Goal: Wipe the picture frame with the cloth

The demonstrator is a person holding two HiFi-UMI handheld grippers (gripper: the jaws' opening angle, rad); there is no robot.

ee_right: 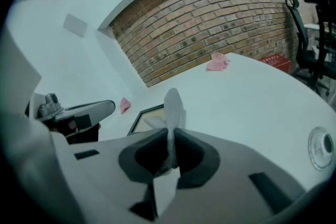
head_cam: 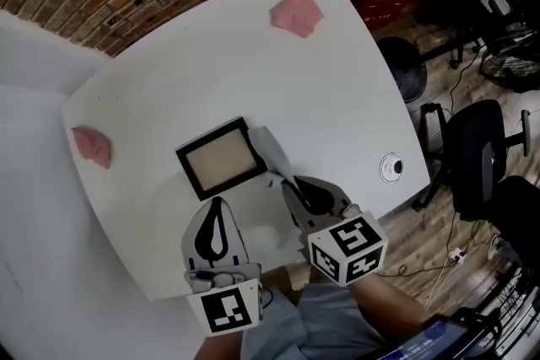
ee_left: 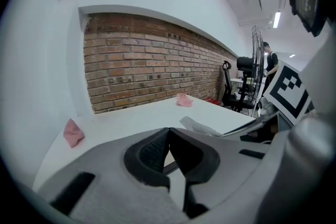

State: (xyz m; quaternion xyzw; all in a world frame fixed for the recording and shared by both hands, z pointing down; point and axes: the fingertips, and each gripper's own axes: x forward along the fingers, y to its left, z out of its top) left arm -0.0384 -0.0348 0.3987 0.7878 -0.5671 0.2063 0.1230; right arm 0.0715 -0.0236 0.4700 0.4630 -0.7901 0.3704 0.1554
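1. Right gripper (head_cam: 285, 181): jaws clenched on the cloth (head_cam: 270, 149), a pale grey strip pinched between the pads. The cloth runs forward out of the jaws, its free end reaching the near right edge of the frame (head_cam: 218, 158). Contact with the frame cannot be told.
2. Left gripper (head_cam: 218, 203): jaws closed tip to tip, nothing between them.
3. Frame: dark border, pale panel, lying flat on the table (head_cam: 337, 88). It sits just ahead of the left jaws, and ahead and to the left of the right jaws.
4. Pink rag (head_cam: 93, 145): on the table, ahead and to the left of the left jaws, well apart from the frame.
5. Second pink rag (head_cam: 295, 6): far ahead of both jaws, near the table's far edge.
6. Round grommet (head_cam: 391, 167): set in the table to the right of the right jaws.
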